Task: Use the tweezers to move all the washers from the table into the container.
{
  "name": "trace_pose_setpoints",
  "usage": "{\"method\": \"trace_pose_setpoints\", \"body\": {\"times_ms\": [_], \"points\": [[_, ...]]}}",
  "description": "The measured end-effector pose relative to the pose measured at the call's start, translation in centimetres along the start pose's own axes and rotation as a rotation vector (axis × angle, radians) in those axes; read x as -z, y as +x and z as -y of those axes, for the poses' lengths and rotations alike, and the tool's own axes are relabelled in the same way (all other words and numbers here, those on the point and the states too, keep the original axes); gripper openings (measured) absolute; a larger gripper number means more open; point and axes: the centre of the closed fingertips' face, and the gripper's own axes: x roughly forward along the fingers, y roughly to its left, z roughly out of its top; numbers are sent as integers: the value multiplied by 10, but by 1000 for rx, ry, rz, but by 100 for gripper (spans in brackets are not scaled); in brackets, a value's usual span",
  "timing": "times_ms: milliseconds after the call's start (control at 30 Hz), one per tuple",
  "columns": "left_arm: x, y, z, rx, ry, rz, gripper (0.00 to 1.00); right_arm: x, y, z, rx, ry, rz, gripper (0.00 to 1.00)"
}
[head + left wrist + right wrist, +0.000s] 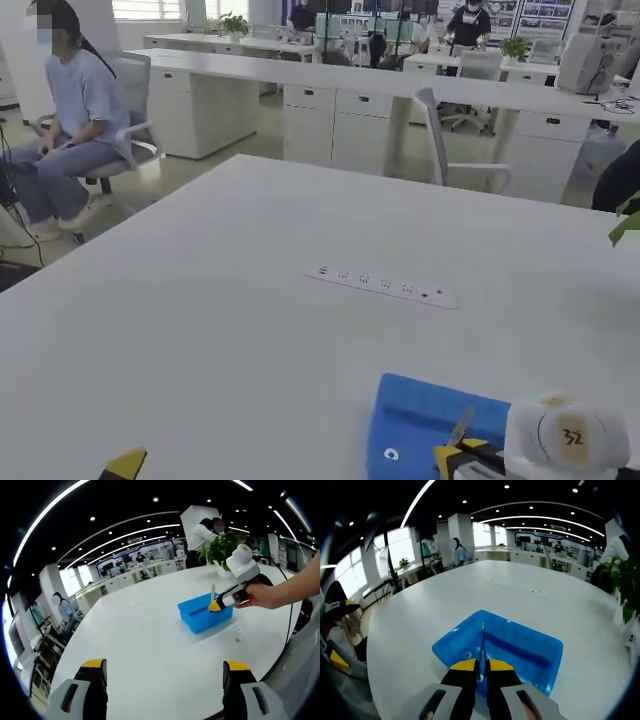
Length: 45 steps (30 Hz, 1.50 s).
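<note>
Tweezers of thin silver metal [482,642] stick out from the right hand-held gripper [481,666]; its two yellow-tipped jaws are pressed together on them, pinching them tight. In the right gripper view the tweezers point out over the blue plastic box-shaped container [542,655]; one small round metal washer [467,655] lies on the blue floor inside, close by the left side of the tweezers and near the jaws; the tweezer tips are not on it.

In the left gripper view a bare hand [265,595] holds the right hand-held gripper [216,606] at the near edge of the container [200,617]; the tweezers [212,591] stand almost straight up above it. Two tiny round washers [238,639] lie on the white tabletop [150,645], just beside the container, on the side of the hand and below it in that view; they are apart from the tweezers. A green leafy plant [220,550] stands behind the container.

The left hand-held gripper [162,675] has its jaws spread wide with nothing between them; it is well apart from the container.

In the head view the container [420,415] sits at the bottom of the picture with the washer [390,455] on the blue; a flat white power strip [385,285] lies farther off on the tabletop [220,300]; a person in a blue top [75,120] sits on a chair far off at the left.
</note>
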Motion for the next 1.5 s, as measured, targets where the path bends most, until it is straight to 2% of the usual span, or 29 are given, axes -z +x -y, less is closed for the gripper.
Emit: {"method": "trace_pose_setpoints", "body": {"times_ms": [200,400,567,667,800,900,1233,1500], "points": [[-9,-5,3,8,-35,17,99,-6,1,1,6,-7,11,3],[-22,-10,2,-3,-36,46,99,-22,-12,2,2,30,71,4],[-29,-13,4,0,-35,60,99,-31,-31,-2,-20,63,119,4],[-30,-14,5,6,-33,62,99,-37,-46,-3,-36,109,167,4],[-31,-16,7,8,-33,69,99,-36,-63,-3,-40,131,191,3],[-33,-17,8,8,-33,72,99,-32,-73,-6,-52,145,196,3],[-40,-21,14,15,-25,88,99,-1,-85,-25,-82,145,153,4],[-41,-22,15,18,-16,92,99,30,-85,-37,-105,126,78,3]]}}
